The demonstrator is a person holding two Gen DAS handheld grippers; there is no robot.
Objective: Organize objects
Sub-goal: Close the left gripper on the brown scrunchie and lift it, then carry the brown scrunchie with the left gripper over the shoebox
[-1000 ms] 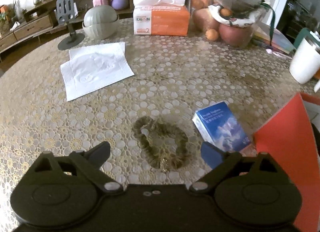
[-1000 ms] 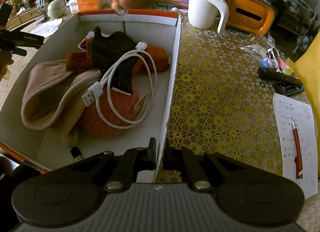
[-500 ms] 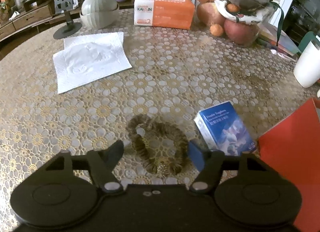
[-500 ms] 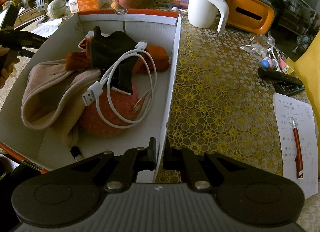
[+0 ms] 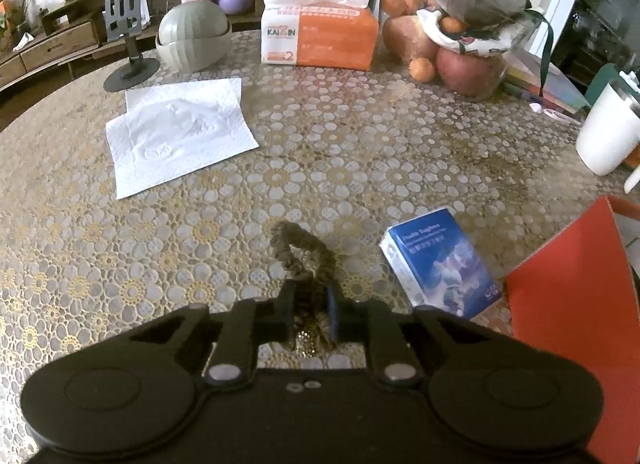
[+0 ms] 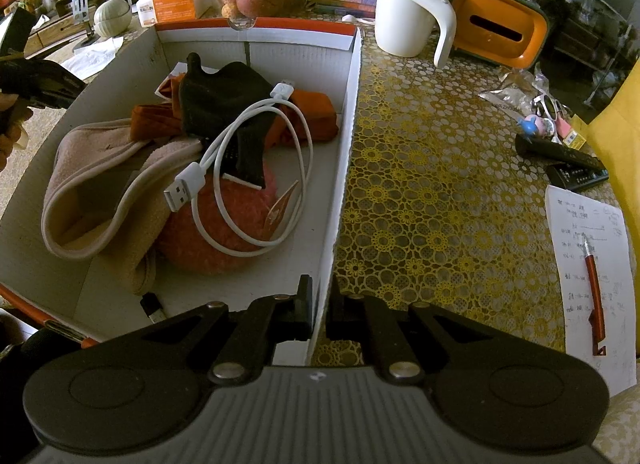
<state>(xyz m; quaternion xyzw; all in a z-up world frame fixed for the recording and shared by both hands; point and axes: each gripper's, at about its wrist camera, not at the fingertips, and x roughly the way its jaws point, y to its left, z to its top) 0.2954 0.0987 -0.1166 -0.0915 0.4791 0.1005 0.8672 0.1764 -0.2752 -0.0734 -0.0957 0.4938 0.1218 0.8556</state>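
Observation:
A brown patterned scrunchie (image 5: 298, 248) lies on the lace tablecloth. My left gripper (image 5: 310, 304) is closing on its near end, and the fabric is bunched up between the two pads. A blue card box (image 5: 438, 264) rests just right of it, beside the orange outer wall of the box (image 5: 568, 304). In the right wrist view my right gripper (image 6: 319, 310) is shut on the thin right wall of the white storage box (image 6: 346, 152). Inside lie a white USB cable (image 6: 240, 168), a beige cloth (image 6: 100, 184), a black cloth, orange cloths and a pink fuzzy ball (image 6: 216, 236).
White tissue sheets (image 5: 176, 132), a tissue pack (image 5: 320, 36), a grey-green bowl (image 5: 192, 34), a phone stand (image 5: 128, 44) and a bag of fruit (image 5: 452, 36) stand beyond. A white mug (image 6: 410, 12), remotes (image 6: 560, 160), paper with a red pen (image 6: 594, 284) lie right of the box.
The left gripper's jaws have come together from wide open onto the scrunchie, squeezing it narrow and upright. The right gripper and the box have not moved.

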